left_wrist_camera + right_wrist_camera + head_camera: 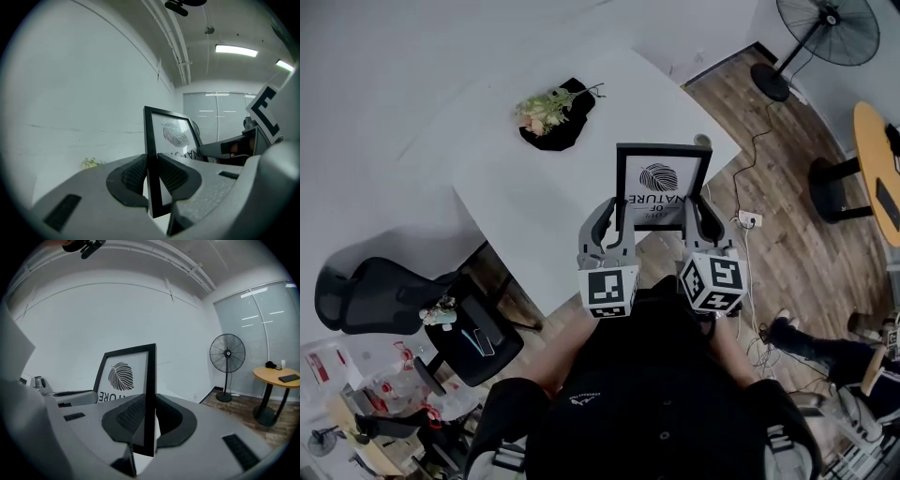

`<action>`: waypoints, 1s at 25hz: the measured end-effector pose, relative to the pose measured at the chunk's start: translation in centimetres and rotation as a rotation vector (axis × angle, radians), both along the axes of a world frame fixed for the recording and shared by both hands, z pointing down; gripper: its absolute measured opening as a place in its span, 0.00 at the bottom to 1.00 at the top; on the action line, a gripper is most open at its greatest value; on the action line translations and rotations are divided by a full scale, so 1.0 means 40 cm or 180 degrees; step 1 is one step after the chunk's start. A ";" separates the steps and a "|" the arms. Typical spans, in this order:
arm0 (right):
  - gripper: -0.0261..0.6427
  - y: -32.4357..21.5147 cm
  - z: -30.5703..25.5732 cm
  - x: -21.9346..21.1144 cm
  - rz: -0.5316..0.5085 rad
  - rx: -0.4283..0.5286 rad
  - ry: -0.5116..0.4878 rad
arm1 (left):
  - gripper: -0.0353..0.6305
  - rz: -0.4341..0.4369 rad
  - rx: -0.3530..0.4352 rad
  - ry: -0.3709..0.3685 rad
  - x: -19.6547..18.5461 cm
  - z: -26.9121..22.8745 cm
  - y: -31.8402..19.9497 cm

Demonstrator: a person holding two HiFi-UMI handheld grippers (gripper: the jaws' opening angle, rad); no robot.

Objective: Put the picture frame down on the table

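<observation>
The white table's [534,202] near edge runs just under the picture frame [662,178]. Bare tabletop spreads beyond it, and a flower arrangement [549,111] sits well apart near the far side. Wood floor, a standing fan [825,33] and a round table [874,159] lie to your right. You hold the frame upright, your left gripper [615,217] pinching its left bar and your right gripper [698,214] its right.

White wall [93,310], wooden floor [787,244], pedestal fan [227,354]
</observation>
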State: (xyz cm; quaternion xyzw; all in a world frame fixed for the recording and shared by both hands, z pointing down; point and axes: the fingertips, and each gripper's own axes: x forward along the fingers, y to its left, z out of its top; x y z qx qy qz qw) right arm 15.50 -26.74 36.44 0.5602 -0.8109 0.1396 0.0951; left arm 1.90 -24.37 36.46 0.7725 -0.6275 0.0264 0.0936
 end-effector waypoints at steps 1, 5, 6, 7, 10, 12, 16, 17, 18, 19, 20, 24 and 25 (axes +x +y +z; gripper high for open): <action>0.14 -0.001 0.001 -0.022 -0.0052 -0.0007 0.0010 | 0.17 -0.0054 -0.0013 0.0011 -0.020 0.002 0.005; 0.14 -0.012 0.018 -0.106 -0.0272 -0.0056 0.0042 | 0.17 -0.0279 -0.0083 0.0043 -0.099 0.020 0.020; 0.14 -0.013 0.025 -0.125 -0.0326 -0.0077 0.0043 | 0.17 -0.0332 -0.0106 0.0040 -0.117 0.027 0.023; 0.14 -0.013 0.032 -0.143 -0.0377 -0.0097 0.0045 | 0.17 -0.0384 -0.0125 0.0036 -0.133 0.032 0.028; 0.14 -0.018 0.047 -0.200 -0.0532 -0.0131 0.0052 | 0.17 -0.0548 -0.0167 0.0038 -0.184 0.046 0.044; 0.14 -0.022 0.051 -0.240 -0.0654 -0.0138 0.0056 | 0.17 -0.0677 -0.0187 0.0055 -0.219 0.053 0.052; 0.14 -0.032 0.054 -0.300 -0.0879 -0.0161 0.0073 | 0.17 -0.0902 -0.0217 0.0069 -0.271 0.058 0.061; 0.14 -0.038 0.057 -0.312 -0.0932 -0.0176 0.0082 | 0.17 -0.0953 -0.0230 0.0078 -0.280 0.060 0.061; 0.14 -0.043 0.060 -0.325 -0.0989 -0.0194 0.0091 | 0.17 -0.1008 -0.0246 0.0088 -0.289 0.063 0.062; 0.14 -0.049 0.064 -0.338 -0.1048 -0.0212 0.0101 | 0.17 -0.1065 -0.0263 0.0098 -0.298 0.066 0.064; 0.14 -0.055 0.067 -0.351 -0.1108 -0.0227 0.0110 | 0.17 -0.1123 -0.0278 0.0107 -0.307 0.069 0.064; 0.14 -0.074 0.089 -0.406 -0.1329 -0.0293 0.0135 | 0.17 -0.1338 -0.0348 0.0140 -0.350 0.089 0.063; 0.14 -0.077 0.096 -0.419 -0.1384 -0.0318 0.0143 | 0.17 -0.1389 -0.0382 0.0148 -0.360 0.098 0.065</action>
